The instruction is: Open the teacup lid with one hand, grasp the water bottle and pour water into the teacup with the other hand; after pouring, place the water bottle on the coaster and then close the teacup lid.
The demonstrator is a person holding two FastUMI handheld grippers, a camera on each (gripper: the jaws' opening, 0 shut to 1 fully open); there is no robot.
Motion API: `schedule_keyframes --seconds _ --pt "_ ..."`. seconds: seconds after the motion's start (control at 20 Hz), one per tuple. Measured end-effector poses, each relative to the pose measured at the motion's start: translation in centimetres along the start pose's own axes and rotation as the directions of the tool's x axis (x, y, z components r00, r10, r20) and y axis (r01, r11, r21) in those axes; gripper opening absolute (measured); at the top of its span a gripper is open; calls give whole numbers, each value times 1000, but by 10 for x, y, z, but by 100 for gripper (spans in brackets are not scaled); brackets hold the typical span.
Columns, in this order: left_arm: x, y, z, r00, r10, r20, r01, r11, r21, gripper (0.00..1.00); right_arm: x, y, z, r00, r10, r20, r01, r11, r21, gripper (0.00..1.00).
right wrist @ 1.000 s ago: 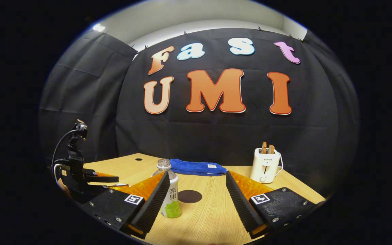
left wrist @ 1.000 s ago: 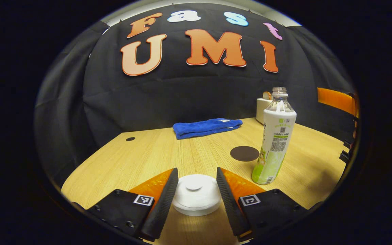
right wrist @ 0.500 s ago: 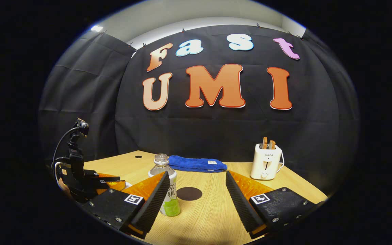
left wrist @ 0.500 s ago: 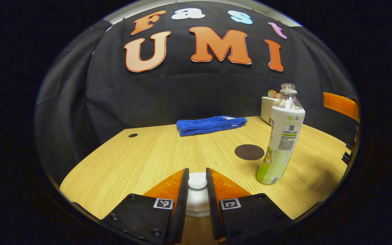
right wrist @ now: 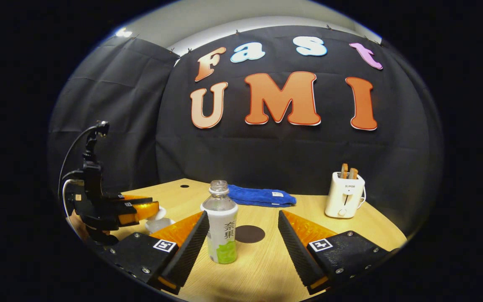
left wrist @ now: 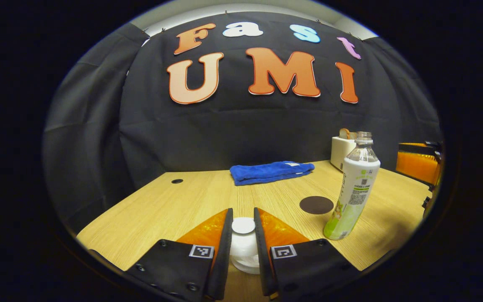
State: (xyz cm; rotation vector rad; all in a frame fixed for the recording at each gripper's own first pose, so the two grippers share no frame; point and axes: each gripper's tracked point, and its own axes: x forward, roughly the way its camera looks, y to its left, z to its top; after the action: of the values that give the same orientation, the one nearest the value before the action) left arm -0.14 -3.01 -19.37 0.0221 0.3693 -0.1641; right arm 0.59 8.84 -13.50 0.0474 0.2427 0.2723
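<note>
While the lid (left wrist: 243,225) is pinched by its knob in the left gripper (left wrist: 243,251) above the cup, the bottle (right wrist: 222,228) stands ungrasped before the wide right gripper (right wrist: 241,243); pouring, coaster (right wrist: 249,234) placement and closing are left.

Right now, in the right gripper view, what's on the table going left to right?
left gripper on the teacup lid → water bottle → coaster → toaster

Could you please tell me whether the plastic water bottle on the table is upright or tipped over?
Upright: the clear plastic water bottle with the white-and-green label stands on its base on the light wooden table, uncapped neck pointing up.
</note>
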Motion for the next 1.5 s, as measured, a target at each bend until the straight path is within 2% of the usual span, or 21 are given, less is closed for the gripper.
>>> schedule_keyframes --seconds 0.4,0.5,0.55,0.7,0.85,0.9,1.0,1.1,1.2,1.3,1.5 --pt "-14 45 4 996 84 29 -84 996 -19 35 39 24 -49 991 41 -130 -40 999 9 99" --pt "-18 54 2 995 99 31 -99 995 -25 35 47 27 -61 986 38 -162 -38 999 7 94" --pt "-20 59 1 994 106 33 -105 994 -26 36 50 30 -68 983 40 -181 -40 999 7 88" --pt "-22 68 -3 992 121 31 -120 992 -27 36 56 37 -79 976 41 -215 -39 999 13 82" --pt "-26 74 -6 992 125 31 -124 992 -35 36 60 39 -80 975 30 -222 -26 999 20 63" --pt "-26 76 -7 992 125 30 -124 992 -39 35 62 41 -82 973 33 -227 -30 999 15 65" --pt "-27 82 -8 991 128 29 -127 991 -51 35 63 42 -78 973 25 -230 -34 999 -35 60" --pt "-30 88 -8 990 138 28 -136 989 -55 35 64 39 -71 976 -6 -216 -19 994 -112 64" --pt "-30 94 -8 989 142 27 -140 988 -60 35 67 36 -64 979 -34 -202 -7 980 -200 63" --pt "-31 98 -9 988 150 26 -148 987 -61 34 68 33 -57 981 -64 -186 4 951 -310 64" --pt "-36 105 -12 987 158 25 -156 986 -59 36 74 25 -46 980 -134 -149 32 839 -543 63"
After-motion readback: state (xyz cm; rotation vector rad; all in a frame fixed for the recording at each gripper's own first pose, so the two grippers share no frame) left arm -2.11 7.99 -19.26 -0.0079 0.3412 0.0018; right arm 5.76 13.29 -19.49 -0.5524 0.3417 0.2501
